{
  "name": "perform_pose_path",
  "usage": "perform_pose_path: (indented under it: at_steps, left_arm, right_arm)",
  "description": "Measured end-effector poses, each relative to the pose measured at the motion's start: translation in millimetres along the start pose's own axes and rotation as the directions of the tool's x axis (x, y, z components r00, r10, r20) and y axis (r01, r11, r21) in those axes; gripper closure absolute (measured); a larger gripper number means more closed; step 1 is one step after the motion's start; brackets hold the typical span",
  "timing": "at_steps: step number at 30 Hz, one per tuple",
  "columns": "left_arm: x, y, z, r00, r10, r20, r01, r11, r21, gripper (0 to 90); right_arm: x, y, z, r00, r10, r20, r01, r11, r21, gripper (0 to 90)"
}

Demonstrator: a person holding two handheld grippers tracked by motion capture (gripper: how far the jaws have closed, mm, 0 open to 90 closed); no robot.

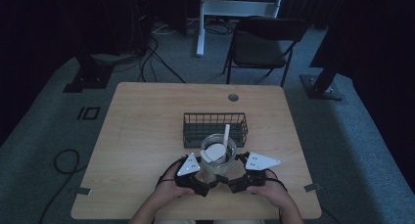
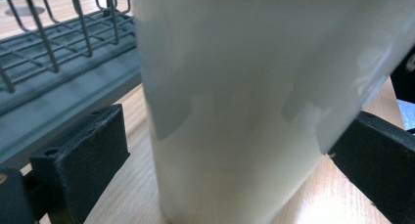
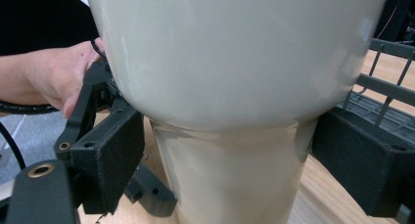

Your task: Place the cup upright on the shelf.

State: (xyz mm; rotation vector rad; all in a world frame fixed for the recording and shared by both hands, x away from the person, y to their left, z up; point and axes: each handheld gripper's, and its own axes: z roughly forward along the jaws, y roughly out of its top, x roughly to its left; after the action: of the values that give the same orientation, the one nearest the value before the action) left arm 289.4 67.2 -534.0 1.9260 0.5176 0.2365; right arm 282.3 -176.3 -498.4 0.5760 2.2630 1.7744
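**Both hand-held grippers set around the cup, lift not yet made**

A tall, pale cup [image 1: 218,156] stands on the desk [image 1: 142,136] toward the six o'clock edge, just in front of a dark wire basket [image 1: 215,128] that sits at its twelve o'clock. The left hand-held gripper [image 1: 203,171] flanks it at about eight o'clock and the right hand-held gripper [image 1: 234,169] at about four o'clock.

In the left gripper view the cup [image 2: 254,106] stands between the black jaws: the right-hand one looks pressed to the wall, the left-hand one shows a gap, so the jaws are spread and not clamped. In the right gripper view the cup [image 3: 235,87] again sits between the jaws, with space at its narrow base; this one too reads as released around it rather than gripping.

My judgement: the approach is done, both tools are positioned, and the closing and moving, perhaps toward the basket, are left. The cup's base rests on the wood.

The cup is smooth, glossy and translucent-white, wider above and stepping in to a slimmer foot; a white spoon-like stick [image 1: 225,136] leans out of it toward twelve o'clock. The basket is thin coated wire with a solid rail at its base. The desk is light wood-grain laminate. The jaw pads are matte black blocks.
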Motion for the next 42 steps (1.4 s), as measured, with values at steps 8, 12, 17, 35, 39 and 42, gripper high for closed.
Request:
perform_pose_path:
  at_steps: [8,12,17,35,39,42]
  left_arm:
    - [-2.3,1.2,8.1,0.9996,0.028,0.0,-0.028,0.9994,-0.022,9.1]
    - [-1.6,0.8,8.6,0.9988,0.049,0.005,-0.049,0.9984,-0.029,9.8]
    - [1.0,-1.1,8.3,0.9982,0.058,0.016,-0.057,0.997,-0.052,10.2]
    - [4.8,3.7,8.4,0.9929,0.105,0.057,-0.103,0.9941,-0.033,11.1]
    - [5.4,8.1,6.9,0.9944,0.067,0.082,-0.064,0.9972,-0.038,11.1]
    - [6.5,12.8,5.0,0.9943,0.065,0.084,-0.061,0.997,-0.049,11.1]
  right_arm:
    - [-1.9,-0.4,7.1,0.9996,-0.028,-0.008,0.028,1.0,-0.001,10.1]
    - [-2.6,0.7,13.4,0.999,-0.043,-0.01,0.043,0.999,0.005,9.1]
    - [-3.2,1.2,18.3,0.9985,-0.054,-0.011,0.054,0.999,-0.001,9.0]
    - [-1.6,3.4,21.4,0.9981,-0.062,-0.004,0.062,0.998,0.005,9.4]
    - [-2.5,4.9,21.5,0.9993,-0.036,-0.01,0.035,0.999,-0.016,9.4]
    - [-2.9,8.6,21.0,0.9991,-0.042,-0.009,0.042,0.998,-0.04,9.4]
